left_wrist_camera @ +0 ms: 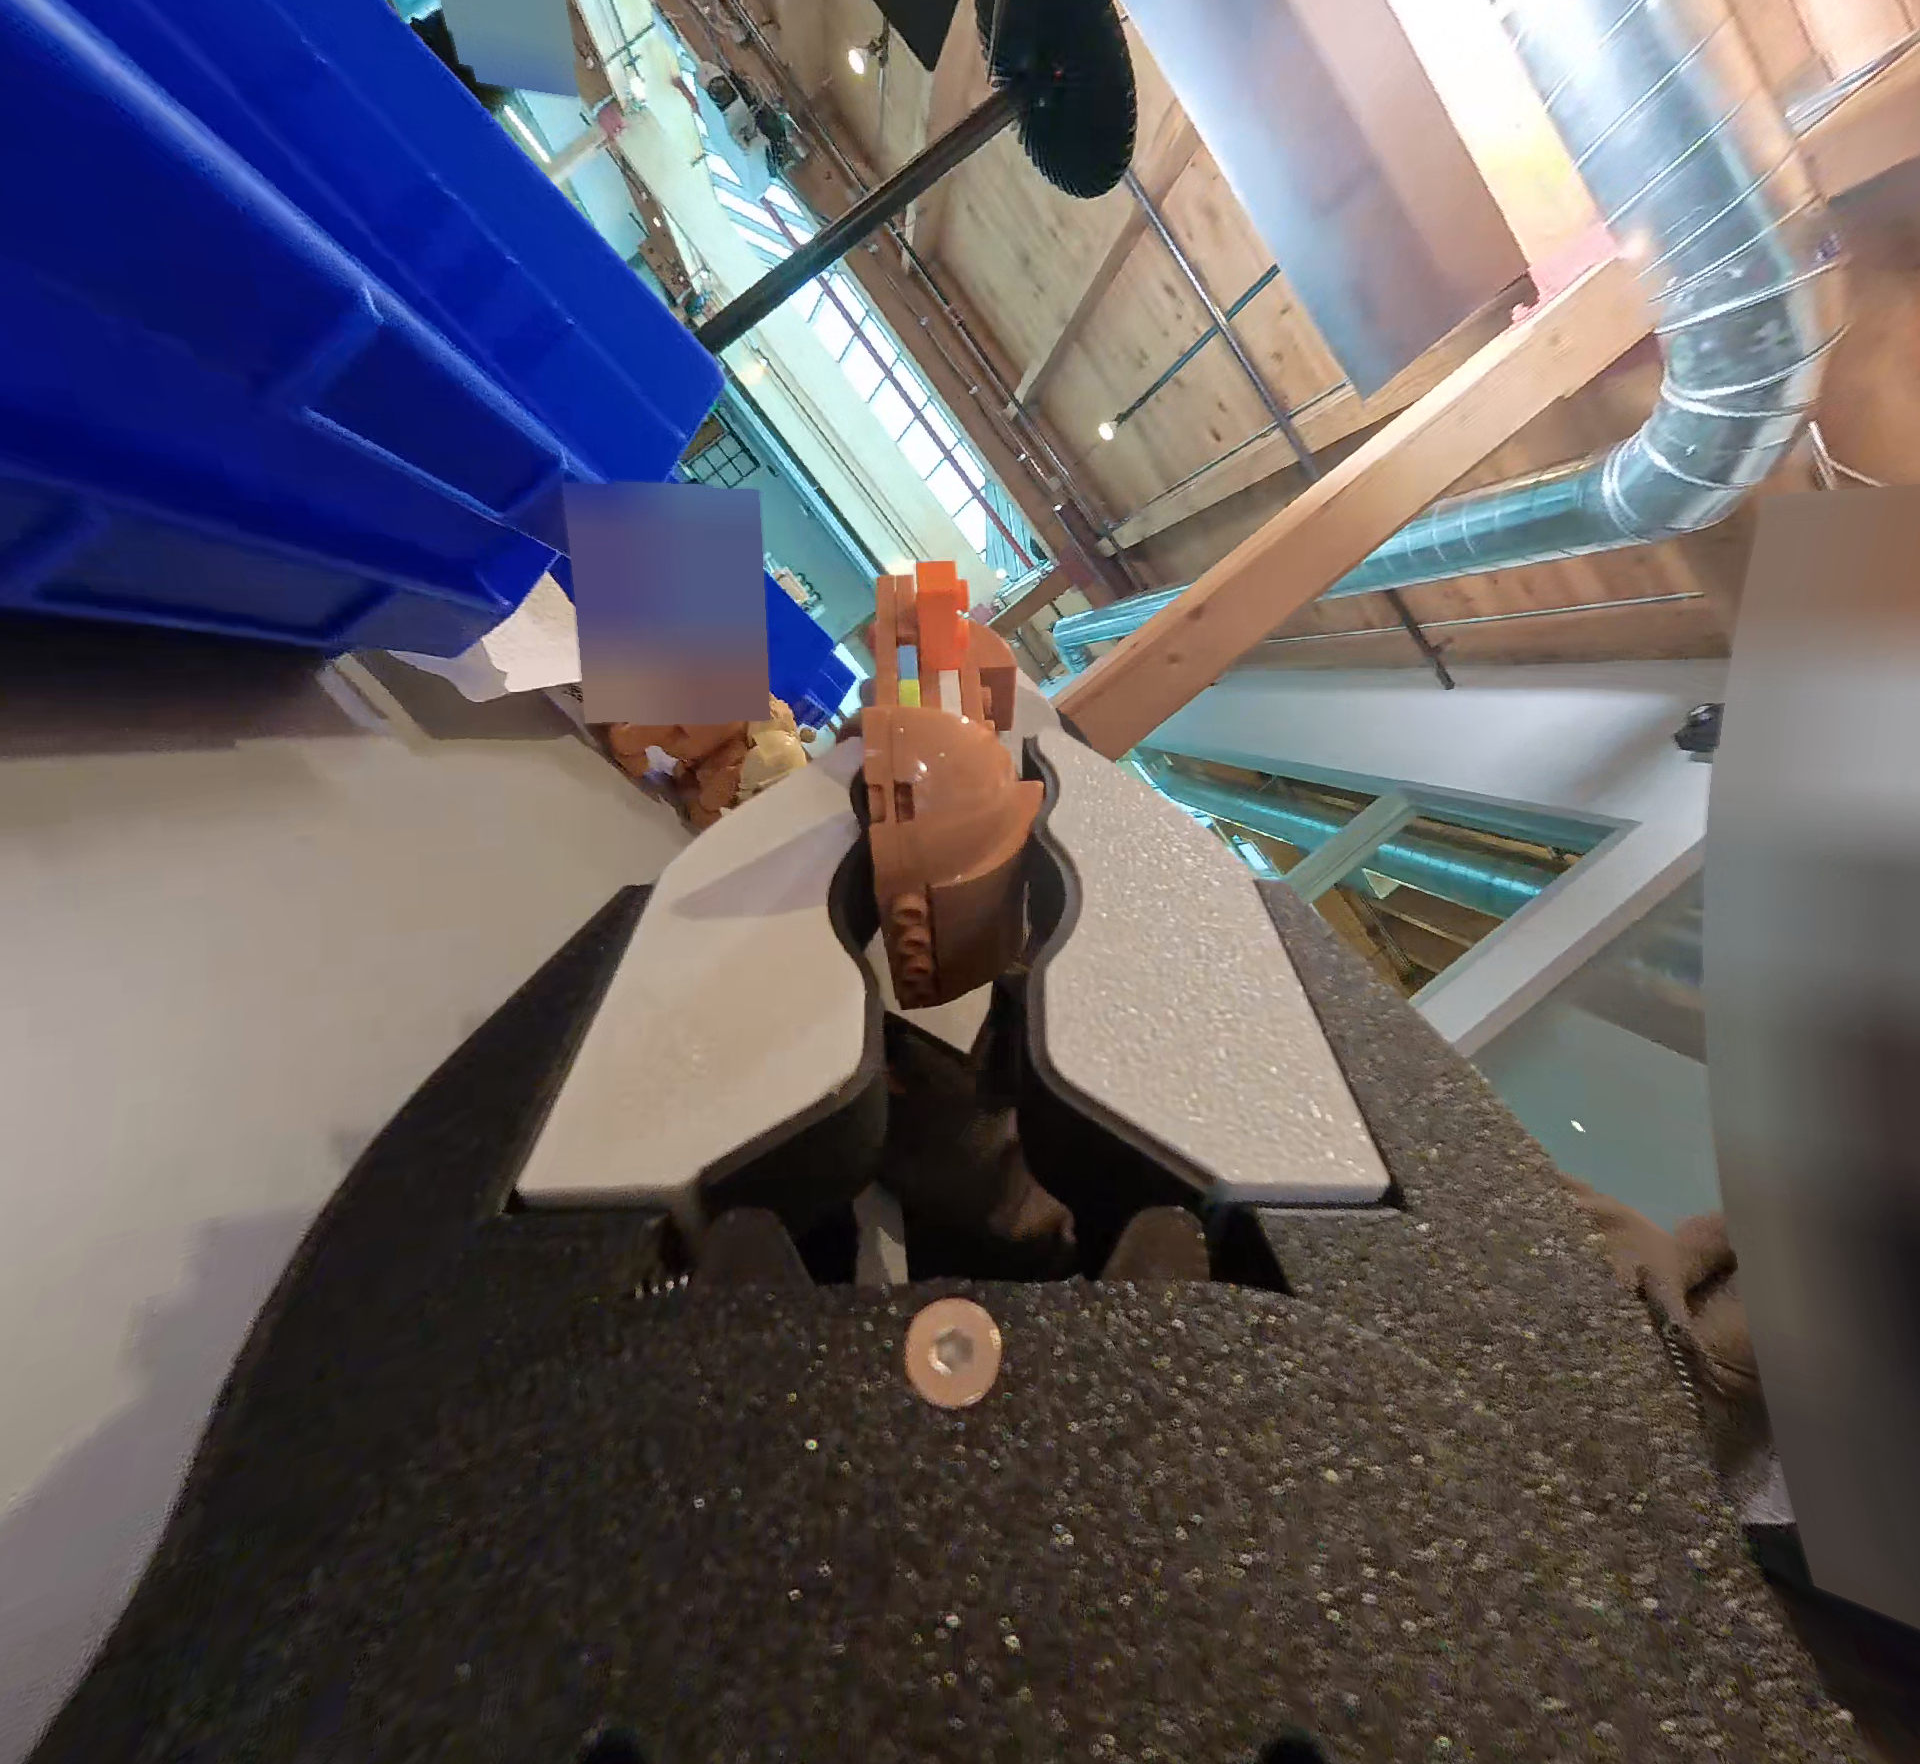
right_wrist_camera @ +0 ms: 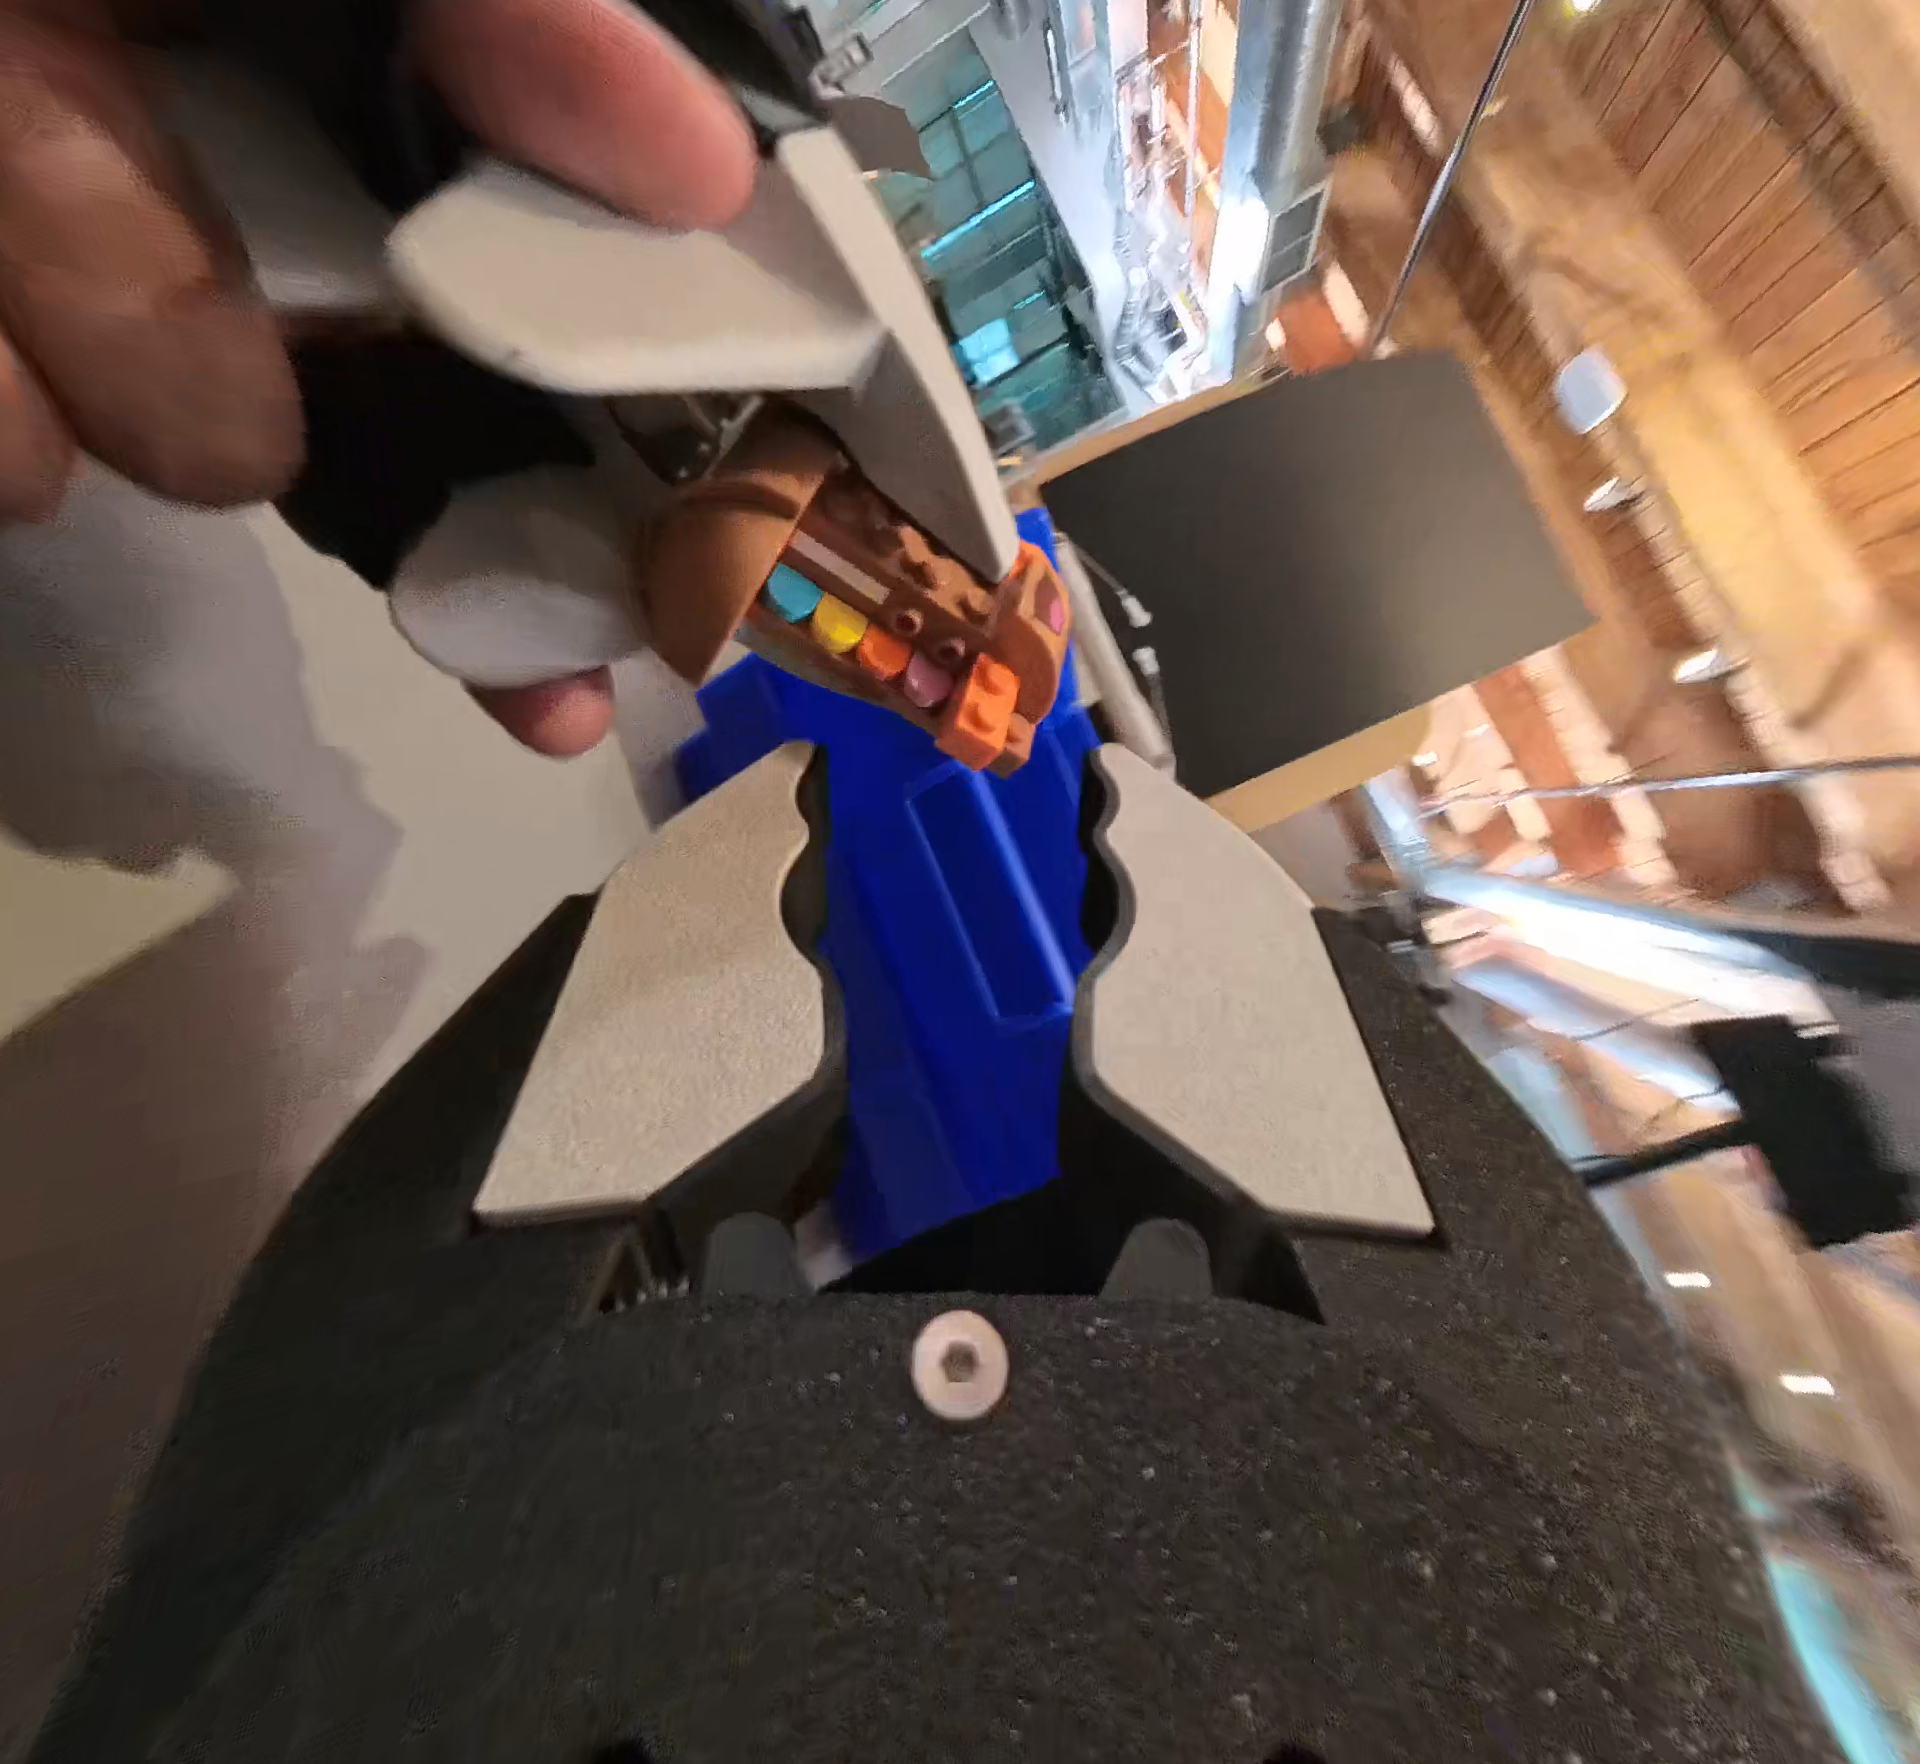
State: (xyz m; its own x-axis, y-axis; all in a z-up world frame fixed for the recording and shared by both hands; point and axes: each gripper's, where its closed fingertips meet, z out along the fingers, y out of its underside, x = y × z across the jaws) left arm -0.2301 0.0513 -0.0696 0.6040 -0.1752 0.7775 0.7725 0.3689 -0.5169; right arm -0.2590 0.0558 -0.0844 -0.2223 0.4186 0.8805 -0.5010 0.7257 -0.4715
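Left wrist view: tongs (left_wrist_camera: 940, 758) grip brick model (left_wrist_camera: 935, 800) near blue bins (left_wrist_camera: 312, 280).

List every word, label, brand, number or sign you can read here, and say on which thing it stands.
None can be read.
Brick model in the left gripper: no writing shows.
Blue bins: no label shows.
Right gripper, jaws apart: bare.
Blurred patches hide the rest.

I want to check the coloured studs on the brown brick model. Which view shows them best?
The right wrist view: the brown brick model, clamped in the left gripper, shows its row of coloured studs side-on. The left wrist view shows the model end-on, with few studs visible.
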